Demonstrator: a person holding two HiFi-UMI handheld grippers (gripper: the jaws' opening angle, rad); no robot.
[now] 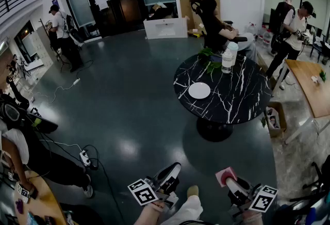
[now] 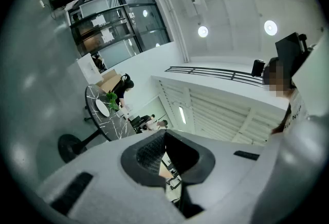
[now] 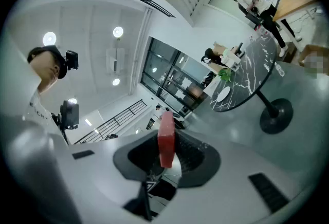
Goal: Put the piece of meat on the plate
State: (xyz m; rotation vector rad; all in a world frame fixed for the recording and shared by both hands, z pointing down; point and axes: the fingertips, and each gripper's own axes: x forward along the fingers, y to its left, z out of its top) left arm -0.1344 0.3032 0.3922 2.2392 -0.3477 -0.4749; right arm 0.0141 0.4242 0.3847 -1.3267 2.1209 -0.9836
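1. Left gripper point(image 1: 172, 170) sits at the bottom edge of the head view beside its marker cube point(image 1: 143, 192). The frame cuts it off, so the hand holding it barely shows.
2. Only the left gripper view shows its jaws. The two dark pads, one with a fine mesh texture, meet at their tips with nothing between them, so it is closed and empty.
3. The plate point(image 1: 199, 90) is round, white and smooth. It lies on the left part of a round black worktop point(image 1: 242, 100) with white marble veining and a single pedestal foot. It is well apart from both grippers across the glossy dark floor point(image 1: 129, 115). In both gripper views the plate is a small tilted oval.
4. The right gripper point(image 1: 229, 181) is at the bottom edge further right. In the head view its load is only a pinkish patch at the tip.
5. The right gripper view shows it properly. The piece of meat point(image 3: 165, 130) is a flat red slab with squared edges, standing on edge and clamped between the dark pads. It is held in the air, nowhere near the plate.
6. Clear bottles point(image 1: 229, 59) and a green plant point(image 1: 209, 61) stand at the worktop's far rim. They are too small for detail, and they partly hide a seated person point(image 1: 214, 22).
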